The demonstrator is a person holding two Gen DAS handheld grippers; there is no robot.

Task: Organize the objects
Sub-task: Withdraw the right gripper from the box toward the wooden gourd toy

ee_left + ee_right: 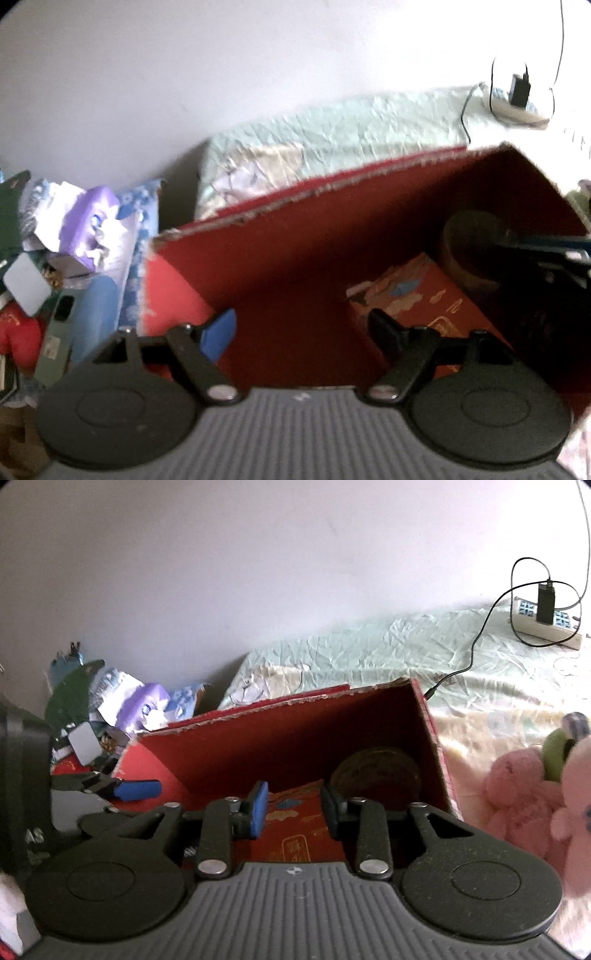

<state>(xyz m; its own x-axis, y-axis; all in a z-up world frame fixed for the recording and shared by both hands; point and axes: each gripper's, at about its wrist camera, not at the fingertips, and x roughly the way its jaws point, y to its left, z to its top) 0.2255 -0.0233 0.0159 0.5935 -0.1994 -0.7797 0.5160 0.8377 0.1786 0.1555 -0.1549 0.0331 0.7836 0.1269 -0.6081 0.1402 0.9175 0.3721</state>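
While a patterned red packet (295,830) and a round brown container (375,775) already lie inside the red box (258,738) on the bed (369,646), both the left gripper (303,328) and right gripper (293,805) hover open and empty over the box, with pink plush toys (517,794) beside it apparently left to pack.

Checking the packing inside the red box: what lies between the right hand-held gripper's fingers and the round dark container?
Only the edge of the small red patterned box, which sits between the right hand-held gripper fingers; the round dark container sits right beside it, per the right wrist view.
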